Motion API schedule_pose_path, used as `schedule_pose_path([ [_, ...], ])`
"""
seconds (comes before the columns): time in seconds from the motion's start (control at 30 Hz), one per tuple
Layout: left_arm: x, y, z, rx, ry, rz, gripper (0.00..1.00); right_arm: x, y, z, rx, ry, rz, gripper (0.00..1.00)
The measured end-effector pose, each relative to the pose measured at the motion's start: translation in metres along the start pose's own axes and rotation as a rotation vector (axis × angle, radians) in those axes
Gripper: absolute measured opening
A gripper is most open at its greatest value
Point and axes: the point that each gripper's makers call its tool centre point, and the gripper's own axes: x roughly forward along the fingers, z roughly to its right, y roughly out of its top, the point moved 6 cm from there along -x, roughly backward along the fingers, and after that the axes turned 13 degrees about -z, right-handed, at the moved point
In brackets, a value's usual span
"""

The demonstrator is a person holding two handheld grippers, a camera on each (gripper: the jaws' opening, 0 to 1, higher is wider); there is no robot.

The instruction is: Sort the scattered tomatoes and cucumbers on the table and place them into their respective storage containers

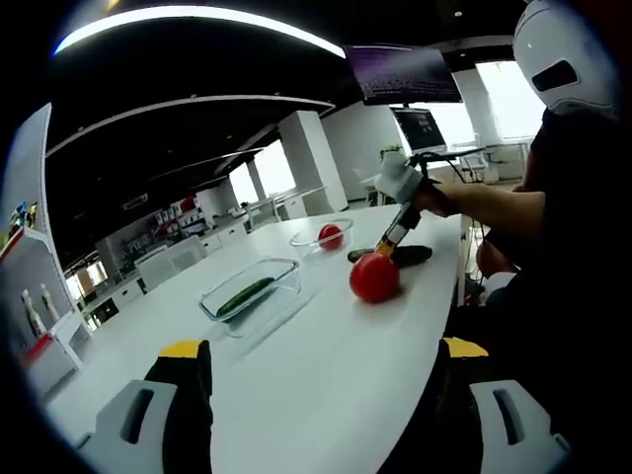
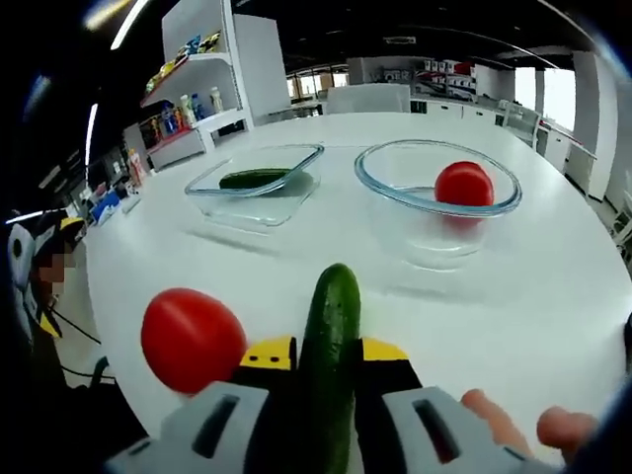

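Two grippers: right gripper (image 2: pixel 314 367) clamped on cucumber (image 2: pixel 329 346) at frame bottom, loose tomato (image 2: pixel 192 339) lower left; left gripper (image 1: pixel 316 365) jaws apart, empty; rectangular container (image 2: pixel 259 185), round bowl (image 2: pixel 437 188) behind

- The left gripper (image 1: pixel 321 380) is hovering with its jaws standing wide apart, nothing between them.
- The right gripper (image 2: pixel 326 360) is clamping its jaws on a cucumber (image 2: pixel 329 346) lying lengthwise.
- Fingertips (image 2: pixel 484 407), probably of the right hand, are showing beside its body.
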Motion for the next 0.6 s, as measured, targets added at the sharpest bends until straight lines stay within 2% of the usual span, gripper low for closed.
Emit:
schedule_pose_path([
  [0.17, 0.001, 0.005, 0.002, -0.010, -0.017, 0.019, 0.95, -0.016, -0.003, 0.011, 0.013, -0.004, 0.027, 0.19],
  [0.33, 0.003, 0.008, 0.001, 0.000, -0.006, 0.022, 0.95, -0.032, -0.002, 0.017, 0.039, 0.020, 0.083, 0.18],
  [0.6, 0.001, 0.012, 0.002, 0.009, 0.002, 0.019, 0.95, -0.056, -0.012, 0.026, 0.064, 0.029, 0.137, 0.18],
])
